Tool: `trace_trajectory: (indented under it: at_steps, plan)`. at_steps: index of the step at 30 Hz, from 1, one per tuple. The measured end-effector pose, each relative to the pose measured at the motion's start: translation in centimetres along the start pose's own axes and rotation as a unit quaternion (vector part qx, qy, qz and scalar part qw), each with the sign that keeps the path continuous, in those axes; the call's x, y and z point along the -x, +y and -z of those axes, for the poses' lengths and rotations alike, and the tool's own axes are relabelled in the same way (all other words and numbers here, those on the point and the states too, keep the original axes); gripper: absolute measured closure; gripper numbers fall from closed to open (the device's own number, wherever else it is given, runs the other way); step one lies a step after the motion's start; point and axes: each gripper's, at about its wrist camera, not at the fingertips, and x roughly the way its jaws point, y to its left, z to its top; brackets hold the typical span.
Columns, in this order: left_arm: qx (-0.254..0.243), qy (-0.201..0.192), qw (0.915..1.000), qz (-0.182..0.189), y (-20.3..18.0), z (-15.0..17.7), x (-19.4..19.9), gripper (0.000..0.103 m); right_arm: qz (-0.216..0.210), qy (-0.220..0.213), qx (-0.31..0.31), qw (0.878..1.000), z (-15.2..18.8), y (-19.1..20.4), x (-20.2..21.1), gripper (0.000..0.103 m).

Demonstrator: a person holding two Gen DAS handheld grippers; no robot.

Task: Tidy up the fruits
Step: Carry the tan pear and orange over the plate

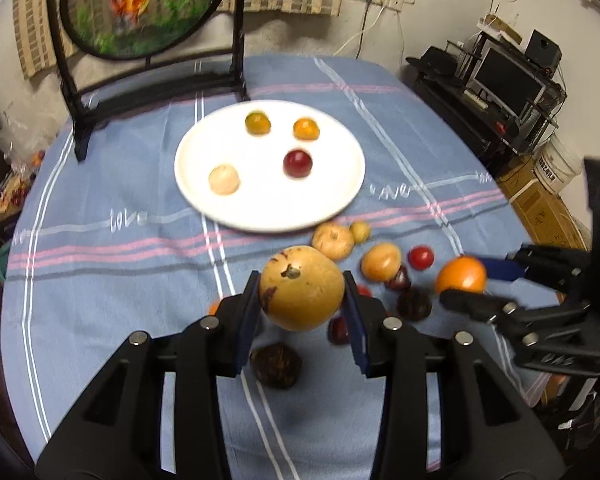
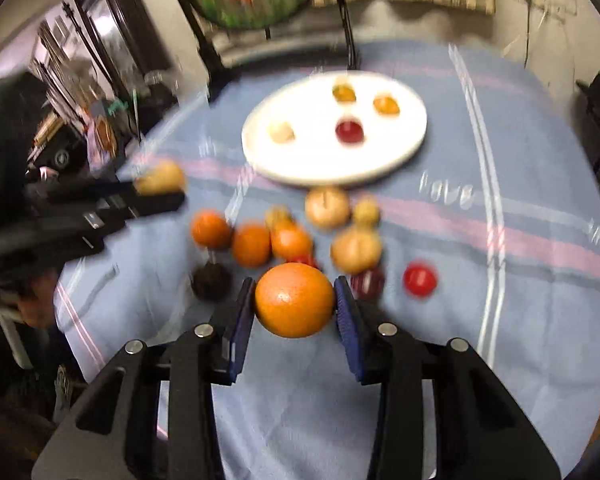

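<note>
Gripped between the blue pads of my left claw (image 1: 302, 296) is a big tan, pear-like fruit (image 1: 302, 288), the jaws closed on its sides and holding it clear of the table (image 1: 100, 280). My right claw (image 2: 294, 312) has an orange (image 2: 294, 300) pinched the same way, raised above the loose pile.

Just beyond both claws lies that pile on the blue striped cloth: more oranges (image 2: 252, 245), smaller tan fruits (image 2: 327, 207), a red one (image 2: 420, 279) and some dark ones (image 2: 211, 281), crowded near the plate's closest edge.

Further on sits the white plate (image 1: 328, 200), already carrying four small fruits spaced well apart: two orange-yellow (image 1: 258, 123), one dark red (image 1: 297, 163), one pale (image 1: 224, 179).

I judge this to be the carrying step, both picks done and neither fruit set down. Next I need to bring each load forward over a bare patch of plate, lower it gently, and let go without nudging the round fruits already there, which would roll easily.
</note>
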Motion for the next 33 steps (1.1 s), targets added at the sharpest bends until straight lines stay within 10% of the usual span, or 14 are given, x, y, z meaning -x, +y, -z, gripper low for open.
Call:
trace_trajectory:
  at_steps: [13, 33]
  plan:
    - [-0.004, -0.045, 0.9986, -0.027, -0.4, -8.4, -0.2, 0.063, 0.013, -0.097, 0.021, 0.995, -10.2, -0.6, 2.5, 0.063]
    - [0.033, 0.029, 0.9937, -0.103, 4.6, -14.0, -13.3, 0.063, 0.019, -0.036, -0.012, 0.999, -18.3, -6.7, -9.5, 0.063]
